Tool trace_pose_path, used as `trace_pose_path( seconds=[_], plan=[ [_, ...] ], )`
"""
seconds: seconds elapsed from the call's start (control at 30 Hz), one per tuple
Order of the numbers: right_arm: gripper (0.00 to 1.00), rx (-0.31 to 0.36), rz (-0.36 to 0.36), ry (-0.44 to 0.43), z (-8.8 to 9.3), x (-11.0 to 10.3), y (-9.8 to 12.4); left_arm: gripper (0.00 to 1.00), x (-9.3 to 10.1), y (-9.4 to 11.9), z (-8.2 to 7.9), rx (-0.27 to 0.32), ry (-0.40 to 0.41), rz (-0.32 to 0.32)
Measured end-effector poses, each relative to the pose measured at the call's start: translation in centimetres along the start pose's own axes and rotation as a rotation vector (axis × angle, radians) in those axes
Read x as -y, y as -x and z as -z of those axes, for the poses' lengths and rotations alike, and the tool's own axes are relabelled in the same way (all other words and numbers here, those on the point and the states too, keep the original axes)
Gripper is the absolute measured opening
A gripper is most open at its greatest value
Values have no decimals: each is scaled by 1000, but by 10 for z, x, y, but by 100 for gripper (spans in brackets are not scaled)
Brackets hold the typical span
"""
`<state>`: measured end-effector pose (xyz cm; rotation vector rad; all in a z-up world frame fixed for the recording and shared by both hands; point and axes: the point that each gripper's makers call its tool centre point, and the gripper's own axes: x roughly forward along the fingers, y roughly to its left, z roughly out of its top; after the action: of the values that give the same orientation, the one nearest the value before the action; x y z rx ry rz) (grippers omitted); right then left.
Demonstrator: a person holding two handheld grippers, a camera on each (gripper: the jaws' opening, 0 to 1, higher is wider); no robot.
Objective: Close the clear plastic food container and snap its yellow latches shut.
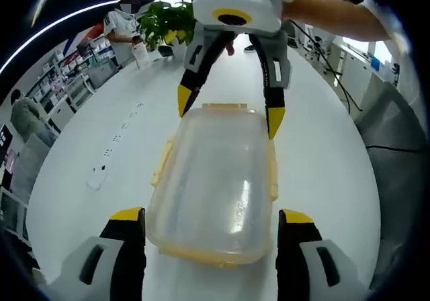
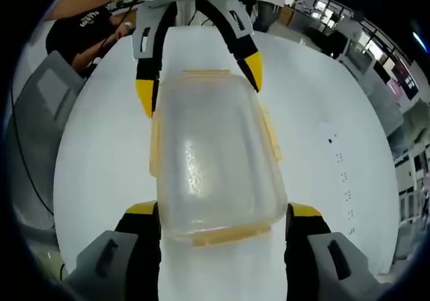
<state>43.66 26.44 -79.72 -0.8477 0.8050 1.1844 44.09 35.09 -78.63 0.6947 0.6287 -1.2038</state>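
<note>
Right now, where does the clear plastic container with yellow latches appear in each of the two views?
Left gripper view: the container lies in the middle, between that view's own open jaws at the bottom and the right gripper at its far end.
Right gripper view: the container lies in the middle, with the left gripper at its far end.
Shared landmark: the white table under it.

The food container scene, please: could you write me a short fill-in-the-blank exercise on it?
1. The container has latches coloured ____.
2. It rests on a ____ table.
3. The left gripper and right gripper sit at ____ ends of the container.
4. Both grippers' jaws stand ____.

Missing words: yellow; white; opposite; open
</note>
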Motion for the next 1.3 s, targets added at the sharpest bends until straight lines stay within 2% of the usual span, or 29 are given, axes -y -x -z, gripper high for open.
trace_pose_path(
  seconds=[0.27, 0.33, 0.4, 0.47, 0.57, 0.67, 0.83, 1.1, 1.3],
  plan=[
    [76, 27, 28, -17, -8, 0, 15, 77, 0, 14, 0, -11, -28, -40],
    [78, 28, 40, -20, -8, 0, 19, 78, -3, 20, -2, 0, -20, -67],
    [80, 42, 47, -38, -8, -2, 25, 83, -6, 27, -7, 35, 9, -104],
    [80, 68, 62, -71, -10, -3, 30, 89, -6, 34, -14, 84, 76, -128],
    [81, 98, 81, -97, -12, -7, 39, 90, -4, 46, -23, 153, 103, -161],
    [83, 133, 134, -130, -12, -10, 52, 91, 4, 61, -26, 218, 148, -192],
    [84, 188, 181, -175, -15, -18, 69, 92, 11, 82, -28, 274, 186, -246],
    [84, 242, 255, -208, -18, -36, 95, 91, 37, 110, -30, 340, 215, -287],
    [85, 290, 312, -245, -17, -50, 111, 91, 51, 135, -28, 418, 265, -352]
  ],
)
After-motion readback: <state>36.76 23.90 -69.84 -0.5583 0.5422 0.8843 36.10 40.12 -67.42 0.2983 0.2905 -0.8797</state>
